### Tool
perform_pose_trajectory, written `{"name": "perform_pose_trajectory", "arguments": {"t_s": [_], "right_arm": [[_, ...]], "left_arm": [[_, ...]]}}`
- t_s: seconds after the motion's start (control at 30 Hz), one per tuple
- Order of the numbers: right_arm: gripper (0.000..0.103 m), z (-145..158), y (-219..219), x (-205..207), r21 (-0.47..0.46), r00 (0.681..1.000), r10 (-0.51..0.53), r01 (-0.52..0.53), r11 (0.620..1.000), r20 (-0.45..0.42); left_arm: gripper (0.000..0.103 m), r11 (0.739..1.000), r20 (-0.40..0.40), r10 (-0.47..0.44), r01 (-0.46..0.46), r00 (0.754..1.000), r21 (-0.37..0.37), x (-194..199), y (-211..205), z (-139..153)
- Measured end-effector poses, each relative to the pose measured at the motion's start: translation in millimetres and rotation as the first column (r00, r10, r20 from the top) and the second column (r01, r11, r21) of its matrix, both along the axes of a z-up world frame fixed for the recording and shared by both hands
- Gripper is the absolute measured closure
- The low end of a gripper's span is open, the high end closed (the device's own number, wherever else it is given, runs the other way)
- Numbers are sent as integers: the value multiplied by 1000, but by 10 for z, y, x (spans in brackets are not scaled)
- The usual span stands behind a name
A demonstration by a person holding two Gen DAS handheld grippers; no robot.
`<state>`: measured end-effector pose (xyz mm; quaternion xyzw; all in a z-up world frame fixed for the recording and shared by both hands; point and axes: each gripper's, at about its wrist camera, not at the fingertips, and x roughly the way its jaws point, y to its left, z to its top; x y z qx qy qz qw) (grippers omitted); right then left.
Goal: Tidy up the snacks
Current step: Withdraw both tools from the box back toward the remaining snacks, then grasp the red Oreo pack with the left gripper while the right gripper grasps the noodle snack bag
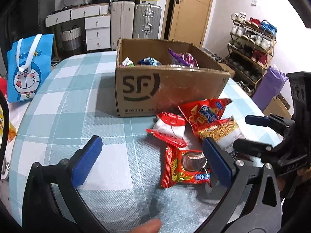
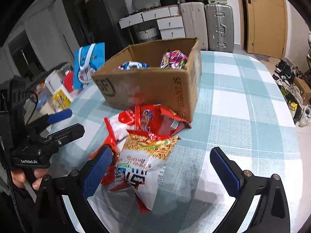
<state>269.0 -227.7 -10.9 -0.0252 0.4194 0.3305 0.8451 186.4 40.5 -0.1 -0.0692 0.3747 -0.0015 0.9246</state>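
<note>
Blue-and-white checked tablecloth (image 1: 64, 116) holds a brown cardboard box (image 1: 165, 89) marked "SF". Just in front lie red snack packets and a white noodle-stick bag (image 2: 143, 167). Both the left gripper (image 1: 151, 161) and right gripper (image 2: 161, 170) are spread wide, holding nothing. The right one should close gently on the bag's middle. One packet reads "Made in China".

"SF" logo on cardboard box (image 1: 167, 89); "Made in China" on white-red pkt (image 1: 170, 131); "GenRobot.AI" on left tongs (image 2: 65, 120) body.
</note>
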Motion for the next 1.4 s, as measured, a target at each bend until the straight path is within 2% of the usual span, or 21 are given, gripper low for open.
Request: {"name": "perform_pose_trajectory", "arguments": {"t_s": [0.23,0.37,0.5,0.73,0.97,1.17,1.3,1.4], "right_arm": [[1,-186,139,7,-51,999,13,-16,999,-44],[1,-266,128,39,-51,998,13,-16,999,-69],[1,-240,15,99,-64,999,-21,18,998,-47],[1,-265,-107,173,-56,996,-33,28,998,-85],[1,-237,-171,175,-63,997,-37,32,998,-71],[1,-227,-190,175,-59,997,-35,31,998,-69],[1,-203,-138,116,-56,999,-6,5,998,-34],[1,-215,-103,82,-40,999,18,-20,999,-44]], "left_arm": [[0,1000,-25,14,-14,1000,-12,51,67,-40],[0,1000,-37,13,-14,999,-13,59,66,-53],[0,1000,-48,-2,2,999,-1,64,23,-69],[0,995,-96,-100,100,990,-4,85,-177,-152],[0,987,-143,-158,162,977,17,129,-407,-341],[0,989,-168,-142,147,975,16,190,-430,-455],[0,991,-182,-125,130,975,13,230,-370,-531],[0,992,-185,-126,129,975,5,254,-350,-569]]}}
